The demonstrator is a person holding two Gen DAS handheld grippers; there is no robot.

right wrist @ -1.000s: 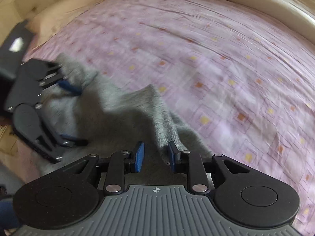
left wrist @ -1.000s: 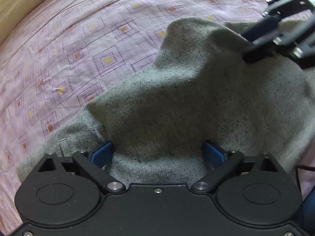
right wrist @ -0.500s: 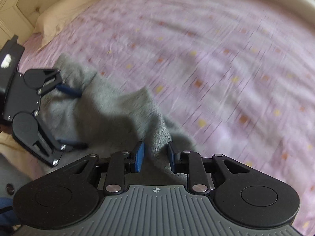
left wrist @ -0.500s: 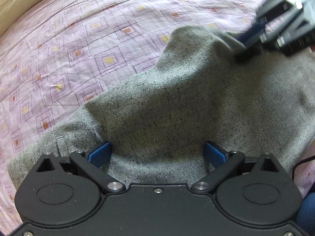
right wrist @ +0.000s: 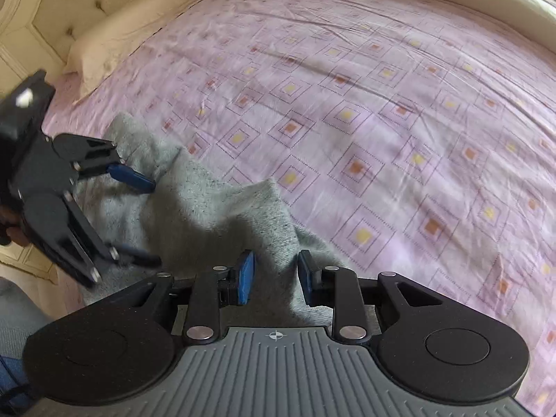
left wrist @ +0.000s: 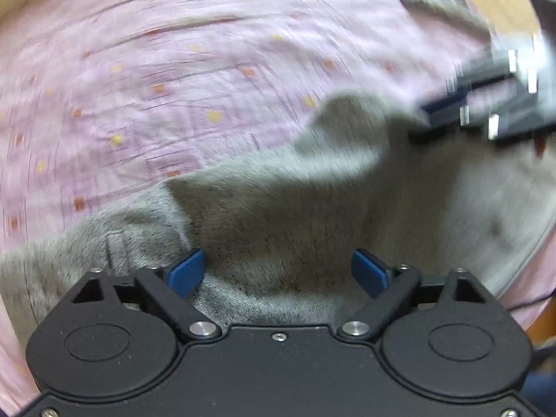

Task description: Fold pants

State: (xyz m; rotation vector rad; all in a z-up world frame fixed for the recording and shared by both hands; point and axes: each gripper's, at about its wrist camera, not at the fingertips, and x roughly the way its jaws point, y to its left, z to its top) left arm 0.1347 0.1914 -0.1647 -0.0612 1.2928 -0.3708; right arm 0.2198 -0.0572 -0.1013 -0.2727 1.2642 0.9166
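Both my grippers are sliding over the grey pants, which are bunching on the pink bedsheet.
My left gripper, wide open, is narrowing slightly; my right gripper is loosening around a fold.

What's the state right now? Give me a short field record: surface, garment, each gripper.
surface: pink patterned bedsheet, cream pillow at the head
garment: grey pants, bunched and rumpled near the bed's edge, not yet folded flat
left gripper: jaws wide, just been closing a little; cloth lies between the pads, not pinched
right gripper: jaws narrower, just been opening slightly; a ridge of cloth stands between the pads, grip unclear
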